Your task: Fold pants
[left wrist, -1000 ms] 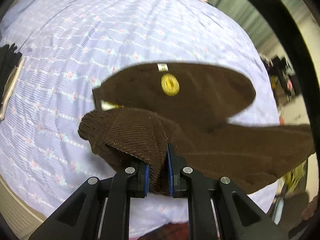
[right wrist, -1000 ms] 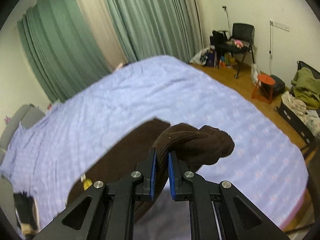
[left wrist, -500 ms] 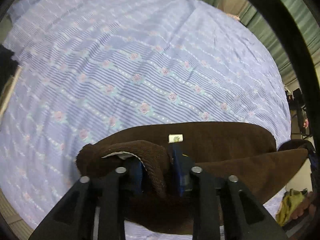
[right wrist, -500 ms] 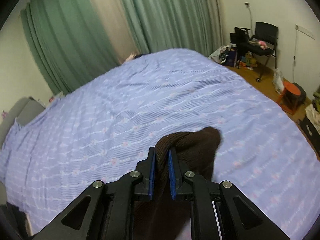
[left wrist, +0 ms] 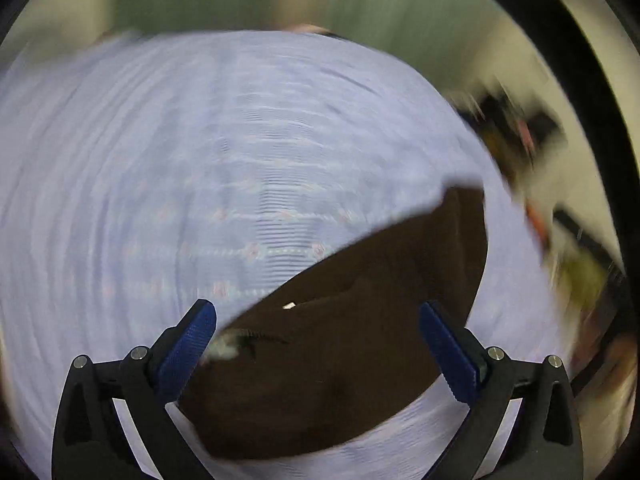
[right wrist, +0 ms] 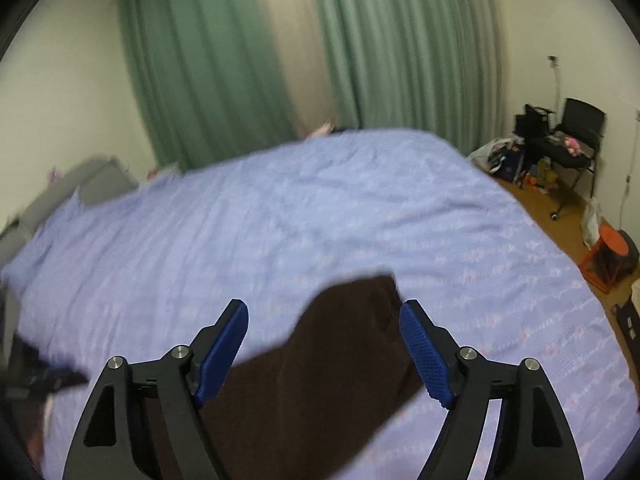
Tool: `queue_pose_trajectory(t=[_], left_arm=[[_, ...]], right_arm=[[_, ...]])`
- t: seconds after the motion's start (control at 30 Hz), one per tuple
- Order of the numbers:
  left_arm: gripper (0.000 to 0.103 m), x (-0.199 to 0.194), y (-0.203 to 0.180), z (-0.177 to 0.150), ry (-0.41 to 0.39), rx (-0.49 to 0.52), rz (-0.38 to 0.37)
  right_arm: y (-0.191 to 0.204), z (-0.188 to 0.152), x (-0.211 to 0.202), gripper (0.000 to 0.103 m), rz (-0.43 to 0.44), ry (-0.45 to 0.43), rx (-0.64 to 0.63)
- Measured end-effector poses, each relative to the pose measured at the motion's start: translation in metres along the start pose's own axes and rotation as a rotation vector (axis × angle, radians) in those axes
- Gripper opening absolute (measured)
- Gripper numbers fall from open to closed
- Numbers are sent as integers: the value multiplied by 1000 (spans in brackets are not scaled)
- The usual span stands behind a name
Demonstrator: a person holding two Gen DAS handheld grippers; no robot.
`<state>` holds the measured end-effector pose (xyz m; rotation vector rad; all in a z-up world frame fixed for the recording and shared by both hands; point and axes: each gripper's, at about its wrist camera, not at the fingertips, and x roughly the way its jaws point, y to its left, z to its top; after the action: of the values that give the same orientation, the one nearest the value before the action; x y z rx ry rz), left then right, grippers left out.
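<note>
The dark brown pants lie flat on the lilac bedspread, folded over on themselves, with a small white tag showing. My left gripper is open above their near part, holding nothing. In the right wrist view the pants lie under my right gripper, which is open and empty. The left wrist view is motion-blurred.
The bed fills most of both views. Green curtains hang behind it. A black chair with clutter and an orange stool stand on the wood floor at the right. A grey headboard is at the far left.
Both grippers have opened and let go of the pants, which now lie on the bed. Both grippers have lifted and tilted up toward the room.
</note>
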<state>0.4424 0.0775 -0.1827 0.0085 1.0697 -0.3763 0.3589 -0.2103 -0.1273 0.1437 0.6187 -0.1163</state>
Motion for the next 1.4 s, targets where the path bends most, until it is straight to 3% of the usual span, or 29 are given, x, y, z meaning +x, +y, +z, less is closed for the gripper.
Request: queue_pose_trajectory(t=[0.13,0.33,0.4,0.43,0.47,0.5,0.57,0.67,0.77,0.8,0.93,1.1,1.2,1.27,1.3,1.37,1.4], left_arm=[[91,54,-18,10,180,241,-93],[85,124,-32,13,375,300,-123],[73,134,-39,6,433,313,-119],[59,135,-42,2,448,325,-121],[37,137,-41,0,448,332,-126],[26,135,-40,-2,441,334,-128],[17,122,-37,0,397,328,-141],[17,92,-29,15,249,326,-142],[17,83,-12,32,163,293,-70],[17,89,-5,37,150,281,-14],[18,113,15,43,175,225,42],[19,141,27,37,211,165,106],[23,149,23,32,218,176,141],[38,151,25,31,212,170,175],[40,146,22,30,191,166,188],[58,128,25,29,145,164,203],[61,119,26,29,131,151,204]], right_arm=[[1,-54,-2,79,-5,166,-62],[-2,-118,12,78,67,381,-4],[-3,-131,20,78,80,424,19],[-4,-134,22,78,92,438,32],[-7,-137,25,78,113,447,51],[-10,-138,28,78,120,454,60],[-13,-140,32,77,133,466,67],[-9,-138,33,76,136,456,42],[-4,-131,34,76,135,431,15],[1,-128,37,76,133,421,-6],[23,-116,54,76,172,380,-72],[33,-113,75,66,265,407,-73],[38,-115,79,66,326,418,-82],[44,-117,80,64,347,420,-95],[46,-117,78,64,371,413,-105],[50,-114,79,64,417,399,-120],[52,-113,80,64,446,396,-131]])
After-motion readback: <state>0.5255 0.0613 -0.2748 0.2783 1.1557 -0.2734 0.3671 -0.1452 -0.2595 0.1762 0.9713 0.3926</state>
